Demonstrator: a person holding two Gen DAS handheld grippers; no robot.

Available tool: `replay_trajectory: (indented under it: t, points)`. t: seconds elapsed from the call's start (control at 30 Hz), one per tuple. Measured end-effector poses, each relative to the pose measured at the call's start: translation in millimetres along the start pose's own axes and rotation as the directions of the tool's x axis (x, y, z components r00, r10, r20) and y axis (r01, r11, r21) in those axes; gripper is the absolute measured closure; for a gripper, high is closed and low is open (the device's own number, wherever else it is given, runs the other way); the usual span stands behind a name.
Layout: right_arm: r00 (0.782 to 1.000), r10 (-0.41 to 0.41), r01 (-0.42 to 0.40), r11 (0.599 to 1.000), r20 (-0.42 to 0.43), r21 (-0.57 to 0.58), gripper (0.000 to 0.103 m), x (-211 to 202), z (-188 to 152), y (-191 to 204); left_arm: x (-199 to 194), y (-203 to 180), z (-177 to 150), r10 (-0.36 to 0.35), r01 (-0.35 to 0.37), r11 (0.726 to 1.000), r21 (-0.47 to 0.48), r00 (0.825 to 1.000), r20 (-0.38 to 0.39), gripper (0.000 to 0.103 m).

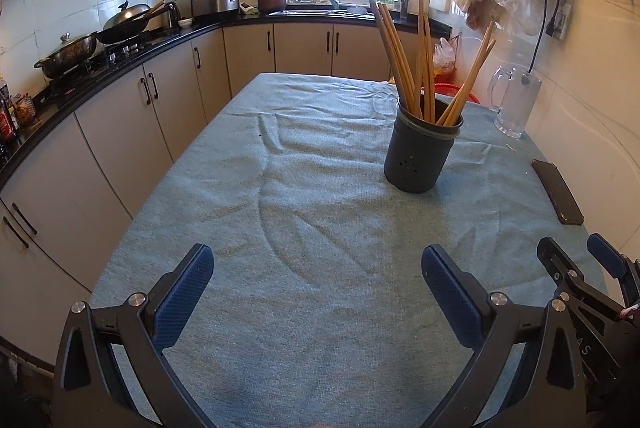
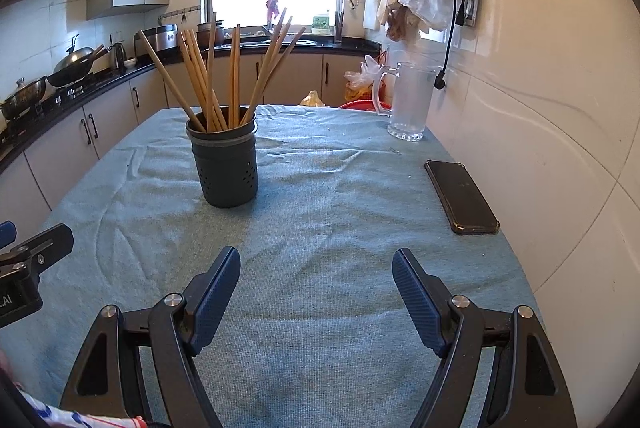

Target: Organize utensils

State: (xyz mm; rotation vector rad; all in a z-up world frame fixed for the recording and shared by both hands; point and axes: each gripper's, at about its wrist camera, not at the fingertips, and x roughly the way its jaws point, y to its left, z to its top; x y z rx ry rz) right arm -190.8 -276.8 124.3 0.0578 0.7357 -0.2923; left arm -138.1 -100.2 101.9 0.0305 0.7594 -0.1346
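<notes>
**me:** ok quick status. Both grippers over the near end of the table (image 1: 304,164), which has a blue-green cloth on it, wrinkly. My left gripper (image 1: 318,278) has its jaws spread wide w/ nothing between them, just bare cloth. Right gripper (image 2: 316,282) same deal, jaws wide apart, not holding anything. The two sit side by side, I can see the edge of the right one at the far right of the left cam.

**other:** where's the utensil stuff?

**me:** dark holder (image 2: 225,164) standing upright on the cloth, mid-table, small holes in its side. Wooden chopsticks (image 2: 208,76) all stuck inside it, fanned out at diff angles, tops leaning every which way. From the right cam it's ahead & to the left; from the left cam it's ahead & to the right. So basically btwn the two grippers but further back, well apart from both.

**other:** anything else on the table?

**me:** black phone (image 2: 462,196) lying flat near the right edge by the wall, and a clear glass mug (image 2: 408,100) w/ a handle at the far right corner. Neither touches the holder. Kitchen counter w/ pans runs along the left, window at the back.
</notes>
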Motion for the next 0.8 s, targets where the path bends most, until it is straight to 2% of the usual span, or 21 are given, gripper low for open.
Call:
replay_trajectory:
  t: [0.8]
  points:
    - [1.000, -0.005, 0.005, 1.000, -0.013, -0.024, 0.020, 3.1, -6.3, 3.6, 8.6, -6.4, -3.3, -0.030, 0.031, 0.999, 0.021, 0.999, -0.044, 0.000]
